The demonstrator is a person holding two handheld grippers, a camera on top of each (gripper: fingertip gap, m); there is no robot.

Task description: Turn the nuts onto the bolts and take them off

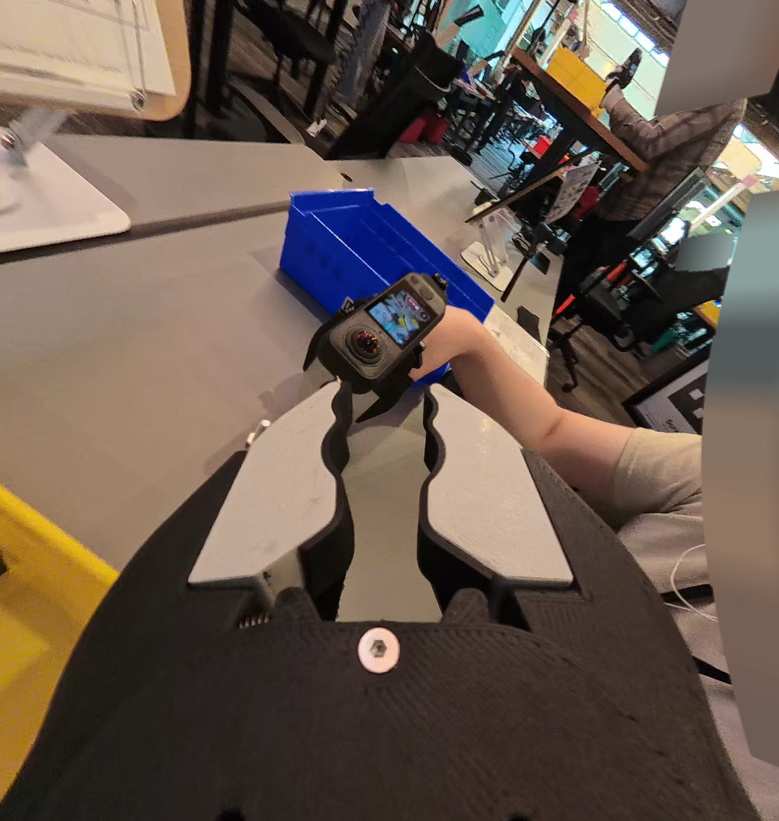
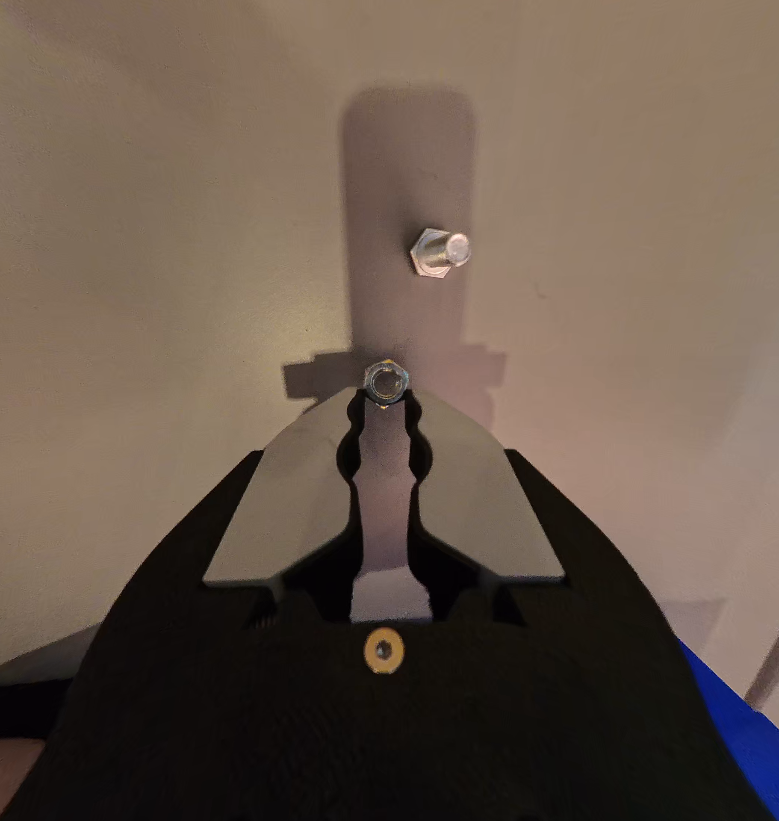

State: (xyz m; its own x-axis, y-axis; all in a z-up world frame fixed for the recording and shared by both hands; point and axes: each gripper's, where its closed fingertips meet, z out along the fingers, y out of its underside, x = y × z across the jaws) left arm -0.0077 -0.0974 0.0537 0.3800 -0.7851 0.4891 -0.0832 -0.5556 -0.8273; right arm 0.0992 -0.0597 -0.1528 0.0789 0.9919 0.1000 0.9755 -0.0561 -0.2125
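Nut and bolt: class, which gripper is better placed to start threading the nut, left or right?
Right. The right gripper already pinches the nut at its fingertips, with the upright bolt just ahead on the table. The left gripper is open and empty.

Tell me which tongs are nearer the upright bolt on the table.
Right. The right tongs, shut on a nut, hang just short of the bolt. The left tongs are open, held back behind the right ones.
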